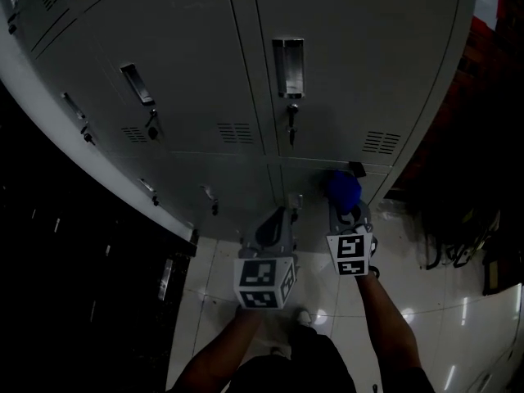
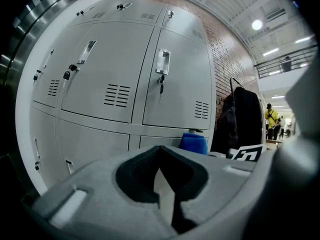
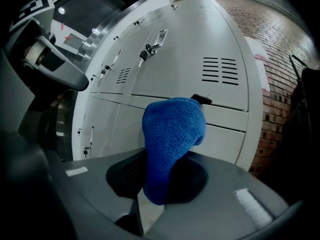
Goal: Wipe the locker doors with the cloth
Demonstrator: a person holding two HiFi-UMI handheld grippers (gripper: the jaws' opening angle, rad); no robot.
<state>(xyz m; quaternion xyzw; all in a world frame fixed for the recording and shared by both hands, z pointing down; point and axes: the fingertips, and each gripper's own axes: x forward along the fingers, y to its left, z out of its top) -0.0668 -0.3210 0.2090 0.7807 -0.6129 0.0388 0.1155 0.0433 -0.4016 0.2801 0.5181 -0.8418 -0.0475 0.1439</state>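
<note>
The right gripper is clamped on the lower end of the blue cloth. The cloth's long axis runs along the jaws, and its bunched free end points to 12 o'clock, close to the grey locker doors, probably so it can press against them. The left gripper, at 9 o'clock of the right one, is closed on nothing and seems to be idle.

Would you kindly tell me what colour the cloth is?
The cloth is blue, clearest in the right gripper view.
</note>
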